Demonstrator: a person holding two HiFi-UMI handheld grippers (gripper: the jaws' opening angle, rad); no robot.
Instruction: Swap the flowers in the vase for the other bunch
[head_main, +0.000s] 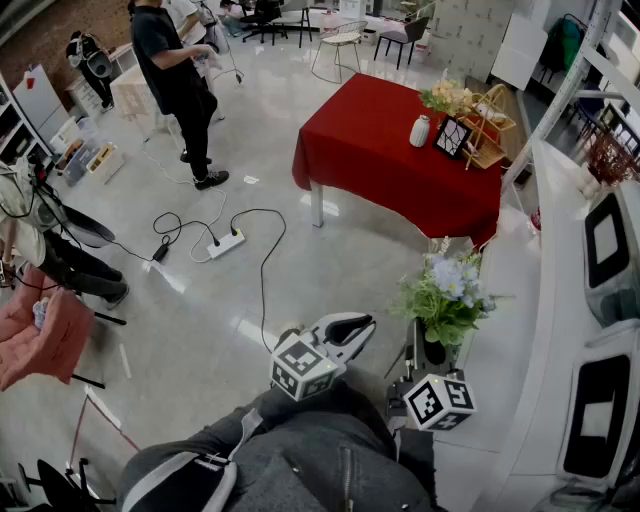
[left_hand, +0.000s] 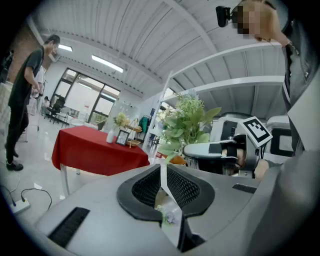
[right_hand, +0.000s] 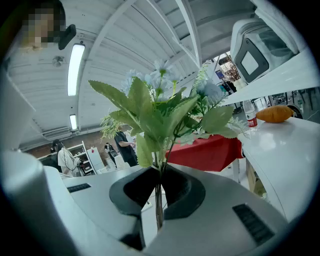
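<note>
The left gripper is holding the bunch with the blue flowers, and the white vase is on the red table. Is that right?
Not quite. It is the right gripper that holds the bunch with the blue flowers, shut on its stems, as the right gripper view shows. The left gripper just has its jaws together. The white vase is on the red table, yes.

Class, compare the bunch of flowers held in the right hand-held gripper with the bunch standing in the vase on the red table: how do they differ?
Colour: the held bunch has pale blue blooms; the vase bunch looks yellowish cream.
Support: the held bunch is clamped by its stems in the right hand-held gripper; the vase bunch stands in a white vase on the red table.
Both carry green leaves.
</note>
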